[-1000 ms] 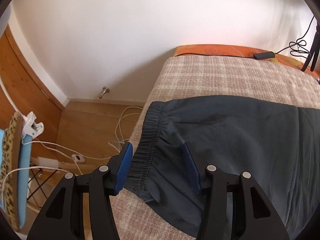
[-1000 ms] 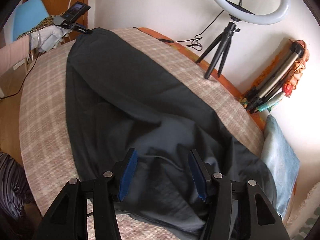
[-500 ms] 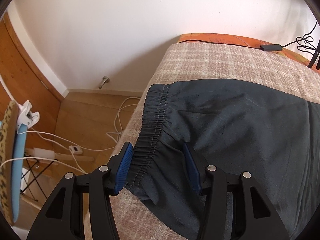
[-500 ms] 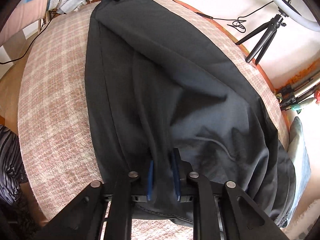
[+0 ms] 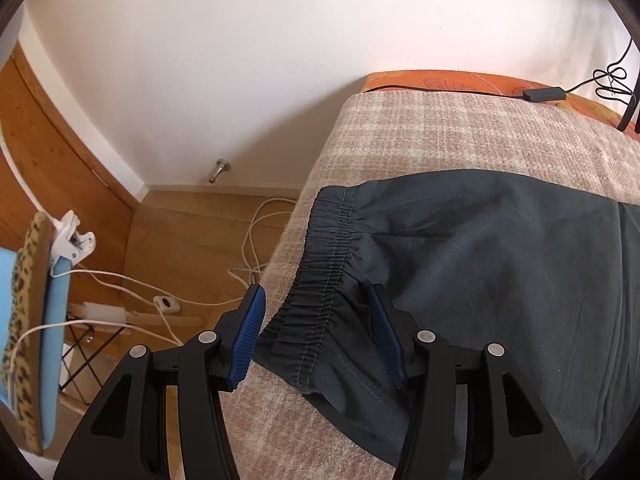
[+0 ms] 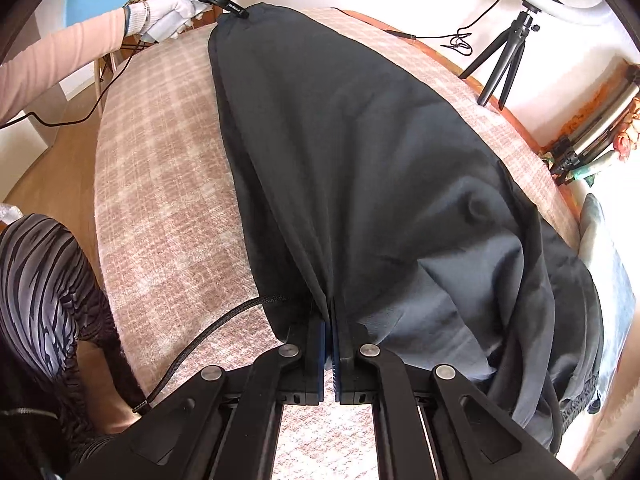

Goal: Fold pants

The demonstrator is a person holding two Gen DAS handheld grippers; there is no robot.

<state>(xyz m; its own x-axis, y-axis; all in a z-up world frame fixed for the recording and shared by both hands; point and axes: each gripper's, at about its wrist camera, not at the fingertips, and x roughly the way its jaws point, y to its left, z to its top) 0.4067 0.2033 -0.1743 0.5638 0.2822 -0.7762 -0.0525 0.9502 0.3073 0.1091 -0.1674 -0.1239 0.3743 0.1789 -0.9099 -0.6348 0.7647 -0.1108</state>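
Note:
Dark grey pants point(image 6: 360, 152) lie lengthwise on a plaid-covered bed point(image 6: 160, 184). In the left wrist view the gathered elastic cuff point(image 5: 332, 264) of a leg sits at the bed's corner. My left gripper point(image 5: 316, 328) is open, its blue pads either side of the cuff. My right gripper point(image 6: 330, 344) is shut on a pinched fold of the pants near the bunched waist end, fabric pulled taut toward it. A black drawstring point(image 6: 208, 336) trails off to the left. The left gripper also shows in the right wrist view point(image 6: 236, 10), at the far cuff.
A ring light tripod point(image 6: 504, 56) stands at the bed's far edge, with more tripods point(image 6: 592, 136) by the wall. White cables point(image 5: 256, 248) lie on the wooden floor off the bed's end. A blue chair point(image 5: 36, 320) stands left. A power adapter point(image 5: 544, 94) lies on the orange mattress.
My right gripper has closed on a fold of the pants and pulled the fabric taut. My left gripper stays open around the cuff, shifting only slightly.

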